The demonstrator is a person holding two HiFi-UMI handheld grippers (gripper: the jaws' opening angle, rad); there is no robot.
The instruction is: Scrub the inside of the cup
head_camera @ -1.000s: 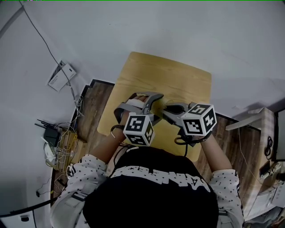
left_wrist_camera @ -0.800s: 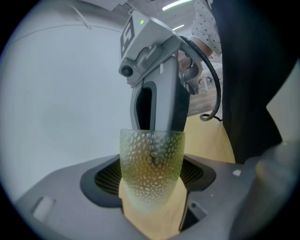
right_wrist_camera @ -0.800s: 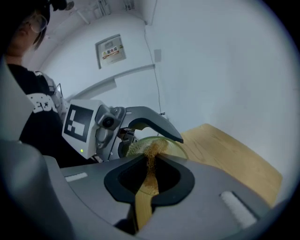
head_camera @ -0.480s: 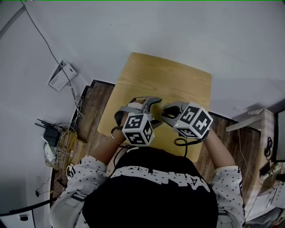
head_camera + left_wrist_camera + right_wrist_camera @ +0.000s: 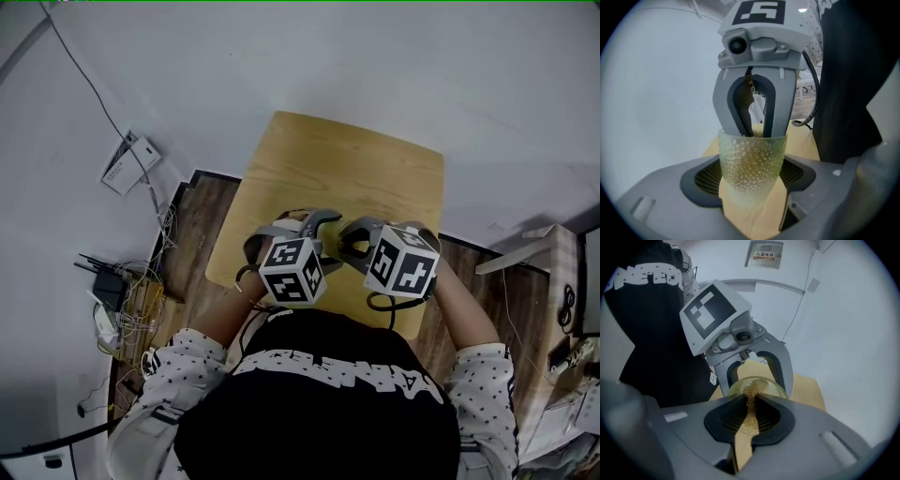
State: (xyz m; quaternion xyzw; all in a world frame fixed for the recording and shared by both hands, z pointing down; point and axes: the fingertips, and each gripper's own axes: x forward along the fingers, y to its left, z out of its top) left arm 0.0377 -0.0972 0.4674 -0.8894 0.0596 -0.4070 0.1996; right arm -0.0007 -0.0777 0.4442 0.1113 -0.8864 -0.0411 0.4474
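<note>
Scrubber (image 5: 751, 399) in the cup (image 5: 752, 161)
We clamp the cup over the bench (image 5: 347, 169) in the left gripper (image 5: 752, 180), fingers (image 5: 705, 180) wide; the right gripper (image 5: 750, 420), fingers (image 5: 724, 420) nearly closed, pinches the scrubber into its mouth.

This looks like a plain spare room or makeshift office corner. It has bare white walls (image 5: 394, 56), a wood-plank floor (image 5: 192, 220) and 1 small wooden table (image 5: 366, 164) against the far wall. At left, a router (image 5: 111, 281) and tangled cables (image 5: 141, 319) lie on the floor.
</note>
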